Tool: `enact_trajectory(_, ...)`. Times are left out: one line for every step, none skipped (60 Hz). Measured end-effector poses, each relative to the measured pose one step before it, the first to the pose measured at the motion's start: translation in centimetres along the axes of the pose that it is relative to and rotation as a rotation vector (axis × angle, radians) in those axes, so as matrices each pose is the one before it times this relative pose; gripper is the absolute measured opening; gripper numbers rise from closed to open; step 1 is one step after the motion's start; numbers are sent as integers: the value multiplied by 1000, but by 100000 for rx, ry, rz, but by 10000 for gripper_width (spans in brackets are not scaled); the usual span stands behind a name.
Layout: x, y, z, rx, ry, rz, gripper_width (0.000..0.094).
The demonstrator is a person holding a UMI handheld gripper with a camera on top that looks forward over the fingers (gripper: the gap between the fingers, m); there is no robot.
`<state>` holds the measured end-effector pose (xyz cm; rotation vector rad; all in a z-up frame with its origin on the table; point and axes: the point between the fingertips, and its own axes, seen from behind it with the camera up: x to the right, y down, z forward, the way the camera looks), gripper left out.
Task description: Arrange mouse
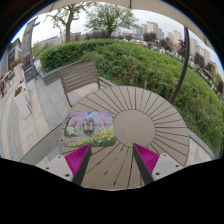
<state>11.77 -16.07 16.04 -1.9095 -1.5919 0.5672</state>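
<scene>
My gripper [112,160] is open, its two magenta pads [77,157] apart, with nothing between the fingers. It hovers above a round slatted wooden table [145,115]. A mouse pad with a lavender-field picture [90,126] lies flat on the table just ahead of the left finger. No mouse shows in the gripper view.
A wooden bench [80,78] stands beyond the table. A green hedge [150,65] runs behind it and to the right. A dark pole [183,60] rises at the right. Paved ground [35,110] lies to the left, with trees and buildings far off.
</scene>
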Motion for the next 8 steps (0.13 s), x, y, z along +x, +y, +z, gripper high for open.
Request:
enact_trajectory(321, 107, 67, -221, 1215, -481, 851)
enact_trajectory(250, 158, 81, -413, 956, -38, 850)
enact_trajectory(170, 190, 82, -485, 675, 299, 849)
enact_trajectory(90, 199, 9, -445, 453, 278, 850)
enact_trajectory(53, 214, -323, -447, -11, 175, 851)
enact_trajectory(-39, 165, 22, -409, -411, -69, 850)
enact_trajectory(-170, 184, 40, -454, -622, 85, 849)
enact_trajectory(-232, 193, 46, -493, -736, 217, 849)
